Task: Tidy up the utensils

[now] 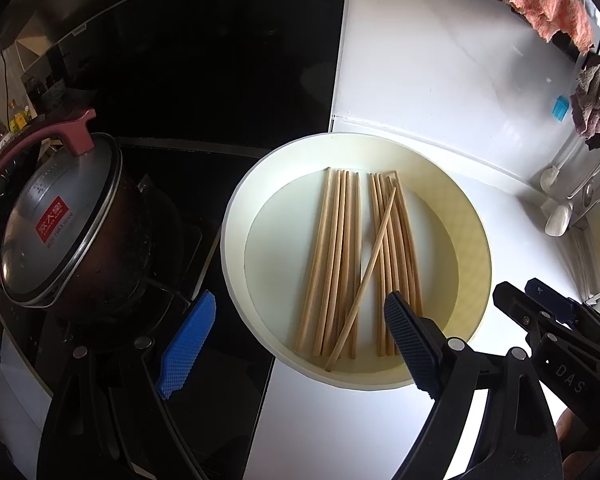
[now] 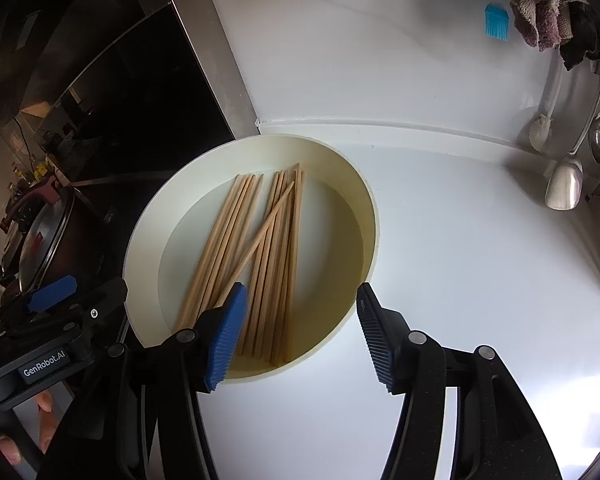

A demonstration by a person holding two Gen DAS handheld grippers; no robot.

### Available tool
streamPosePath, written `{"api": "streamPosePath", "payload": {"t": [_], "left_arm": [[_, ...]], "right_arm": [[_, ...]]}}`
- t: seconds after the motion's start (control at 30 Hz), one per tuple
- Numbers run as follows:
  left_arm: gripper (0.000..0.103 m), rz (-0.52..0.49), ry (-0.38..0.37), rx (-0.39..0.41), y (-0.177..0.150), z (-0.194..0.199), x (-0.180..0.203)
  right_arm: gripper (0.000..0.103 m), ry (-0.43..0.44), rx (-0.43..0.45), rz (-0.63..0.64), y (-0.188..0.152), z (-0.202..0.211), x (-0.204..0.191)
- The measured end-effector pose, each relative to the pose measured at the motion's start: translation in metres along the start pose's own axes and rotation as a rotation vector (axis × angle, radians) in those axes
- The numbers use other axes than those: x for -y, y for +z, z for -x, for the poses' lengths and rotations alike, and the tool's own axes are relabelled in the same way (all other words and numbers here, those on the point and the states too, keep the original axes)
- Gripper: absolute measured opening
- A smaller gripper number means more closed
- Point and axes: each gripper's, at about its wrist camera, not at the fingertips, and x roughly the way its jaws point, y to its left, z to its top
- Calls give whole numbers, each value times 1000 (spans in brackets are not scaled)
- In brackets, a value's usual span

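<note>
Spreading across most of both views is a white countertop (image 1: 480, 220), with a black cooktop (image 1: 228, 60) taking up the 9 to 12 o'clock side of the left wrist view. A lidded dark pot (image 1: 72, 232) sits on the burner at 9 o'clock there. At the centre of the counter stands a cream round basin (image 1: 236, 248), its rim just beside the cooktop edge. Inside it lie wooden chopsticks (image 1: 336, 256) in two rough bundles running from 12 toward 6 o'clock, and one loose chopstick (image 1: 364, 284) lies slanted across the right bundle. The left gripper (image 1: 300, 344) hangs over the near rim with its fingers wide apart and nothing between them. The right gripper (image 2: 300, 332) is at 6 o'clock in its own view, its fingers apart and empty, one blue pad (image 2: 226, 336) above the chopstick ends. A metal ladle (image 2: 566, 184) and a blue brush (image 2: 496, 22) hang at 2 to 3 o'clock.
</note>
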Motion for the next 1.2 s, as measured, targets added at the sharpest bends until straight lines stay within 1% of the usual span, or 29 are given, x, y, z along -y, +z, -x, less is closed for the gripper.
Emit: {"api": "streamPosePath", "payload": {"t": [0.37, 0.77, 0.87, 1.03, 1.2], "left_arm": [[85, -5, 3, 19, 2, 7, 0], [85, -8, 8, 63, 1, 24, 0], [88, -19, 10, 79, 2, 29, 2], [89, -31, 19, 97, 2, 36, 4], [90, -16, 26, 88, 6, 37, 1]], "right_arm": [[56, -1, 24, -7, 0, 9, -3], [56, 6, 59, -11, -1, 22, -5], [56, 7, 65, -12, -2, 24, -5], [57, 12, 73, -6, -2, 28, -7], [56, 14, 80, -6, -3, 32, -7]]}}
